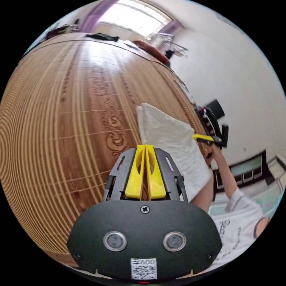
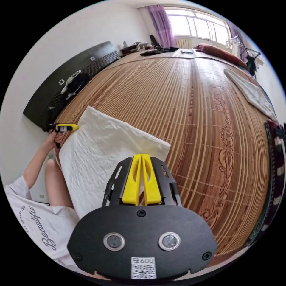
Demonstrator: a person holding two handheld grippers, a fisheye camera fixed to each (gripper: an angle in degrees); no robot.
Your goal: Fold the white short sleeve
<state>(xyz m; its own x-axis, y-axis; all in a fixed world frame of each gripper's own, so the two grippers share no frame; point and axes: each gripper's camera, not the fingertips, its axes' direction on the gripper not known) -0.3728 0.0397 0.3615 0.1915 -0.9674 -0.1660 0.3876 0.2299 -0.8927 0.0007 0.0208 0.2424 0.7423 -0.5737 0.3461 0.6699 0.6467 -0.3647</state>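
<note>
One folded white short sleeve [image 2: 104, 155], two grippers.

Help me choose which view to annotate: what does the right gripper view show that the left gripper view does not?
Right gripper view: a long folded white cloth at the mat's far edge, dark striped fabric and a long black panel along the wall. Left gripper view: low black-framed furniture against the wall. Both: the folded white short-sleeve garment, the woven bamboo mat, the purple-curtained window and the person's white printed T-shirt.
</note>
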